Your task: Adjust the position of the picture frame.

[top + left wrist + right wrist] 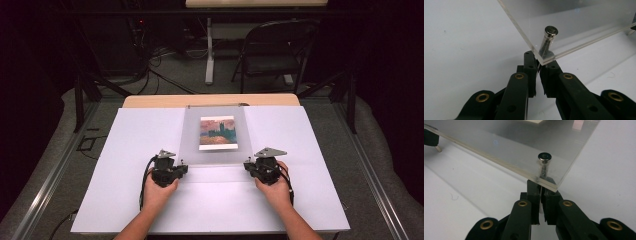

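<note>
- We have both grippers at the near edge of a clear acrylic frame [216, 135], one at each near corner, on the white board [125, 165] that covers the table.
- The frame sits at the middle of the board, running from its centre toward twelve o'clock, with a printed picture [217, 133] sandwiched inside; its near edge looks lifted off the board.
- Our left gripper [181, 169], at seven o'clock from the picture, has its jaws pressed together on the near left corner; the left gripper view shows the black pads nipping the edge of the two stacked sheets just below a metal standoff bolt [549, 37].
- Our right gripper [248, 167], at five o'clock from the picture, pinches the near right corner the same way, jaws squeezed on the plate edge right under its own bolt [544, 162].
- Risk one, as we judge it: both grips sit on the very tips of the corners, so smooth acrylic could slide out if either hand tilts or pulls outward.
- Risk two: if one hand rises faster than the other, the frame twists, and the corner under the lighter grip could pop free and drop onto the board.
- Risk three: the two sheets are held by the bolts; prying at one corner could part the layers and let the picture shift.
- Risk four: the far edge may skid toward twelve o'clock, toward the bare wooden strip [210, 100], if we push instead of lift.
</note>
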A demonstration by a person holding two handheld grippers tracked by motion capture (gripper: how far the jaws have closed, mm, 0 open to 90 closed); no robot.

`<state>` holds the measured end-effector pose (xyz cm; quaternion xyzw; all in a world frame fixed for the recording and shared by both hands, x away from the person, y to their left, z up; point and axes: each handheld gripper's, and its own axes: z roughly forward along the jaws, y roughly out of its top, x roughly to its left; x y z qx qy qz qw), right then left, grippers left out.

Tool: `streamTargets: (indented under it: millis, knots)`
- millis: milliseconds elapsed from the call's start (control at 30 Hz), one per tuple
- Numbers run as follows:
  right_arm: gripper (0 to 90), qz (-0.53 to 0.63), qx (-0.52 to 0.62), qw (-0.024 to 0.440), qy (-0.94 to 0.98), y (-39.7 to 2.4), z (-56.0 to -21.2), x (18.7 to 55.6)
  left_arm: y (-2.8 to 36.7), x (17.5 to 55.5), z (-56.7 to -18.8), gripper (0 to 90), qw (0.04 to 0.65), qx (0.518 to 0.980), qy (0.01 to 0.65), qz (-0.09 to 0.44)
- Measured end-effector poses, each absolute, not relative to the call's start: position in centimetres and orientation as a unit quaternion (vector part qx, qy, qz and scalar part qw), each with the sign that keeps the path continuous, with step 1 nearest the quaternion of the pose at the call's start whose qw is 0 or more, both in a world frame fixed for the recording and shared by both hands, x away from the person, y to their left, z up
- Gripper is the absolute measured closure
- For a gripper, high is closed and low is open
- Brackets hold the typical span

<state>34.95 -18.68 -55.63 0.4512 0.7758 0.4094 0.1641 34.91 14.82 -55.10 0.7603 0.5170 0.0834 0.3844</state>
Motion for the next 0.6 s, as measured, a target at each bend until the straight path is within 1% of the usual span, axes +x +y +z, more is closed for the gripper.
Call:
streamTargets:
  millis: [600]
  knots:
    - [85.4, 0.416, 0.455, 0.163, 0.771, -18.78, -56.15, 34.88, 14.82, 34.82, -55.23, 83.0, 0.387, 0.760, 0.516, 0.086]
